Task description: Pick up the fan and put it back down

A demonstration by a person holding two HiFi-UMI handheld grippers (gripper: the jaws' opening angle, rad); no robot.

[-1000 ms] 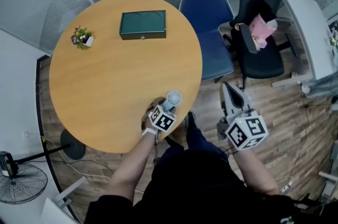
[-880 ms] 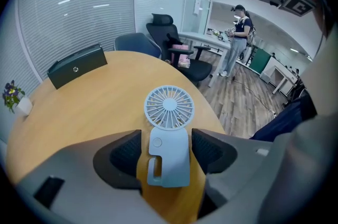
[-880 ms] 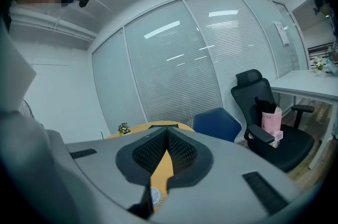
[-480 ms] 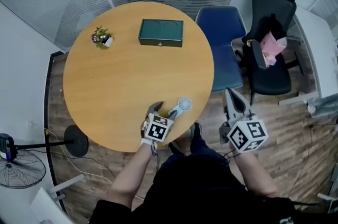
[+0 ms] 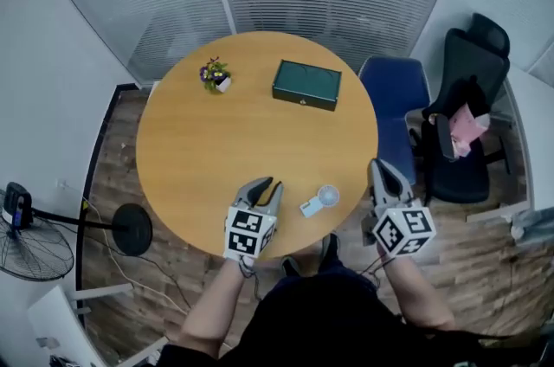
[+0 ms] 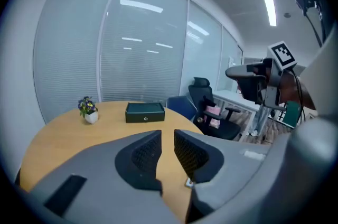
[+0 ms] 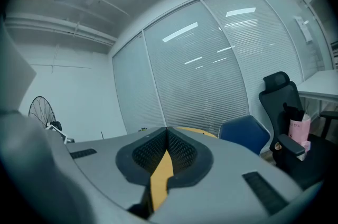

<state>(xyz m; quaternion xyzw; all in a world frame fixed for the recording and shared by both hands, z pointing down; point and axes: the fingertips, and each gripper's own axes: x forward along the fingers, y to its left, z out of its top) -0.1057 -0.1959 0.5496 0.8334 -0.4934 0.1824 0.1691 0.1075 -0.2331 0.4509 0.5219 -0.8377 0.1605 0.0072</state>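
A small white hand fan [image 5: 318,201] lies flat on the round wooden table [image 5: 216,140] near its front edge. My left gripper [image 5: 267,184] hovers just left of the fan, off it. Its jaws have just been closing and stand a narrow gap apart with nothing between them [image 6: 167,136]. A white bit of the fan [image 6: 188,182] peeks out below the right jaw. My right gripper [image 5: 379,167] is right of the table's edge, beside the fan. It is shut and empty, its tips meeting [image 7: 167,132].
A dark green box [image 5: 306,85] and a small flower pot [image 5: 215,75] sit at the table's far side. A blue chair [image 5: 394,101] and a black office chair [image 5: 463,140] stand to the right. A floor fan [image 5: 26,244] stands at the left.
The left gripper let go of the fan, which now lies on the table, then drew back to the left and rose. Its jaws opened wide, then narrowed. The right gripper moved up beside the table.
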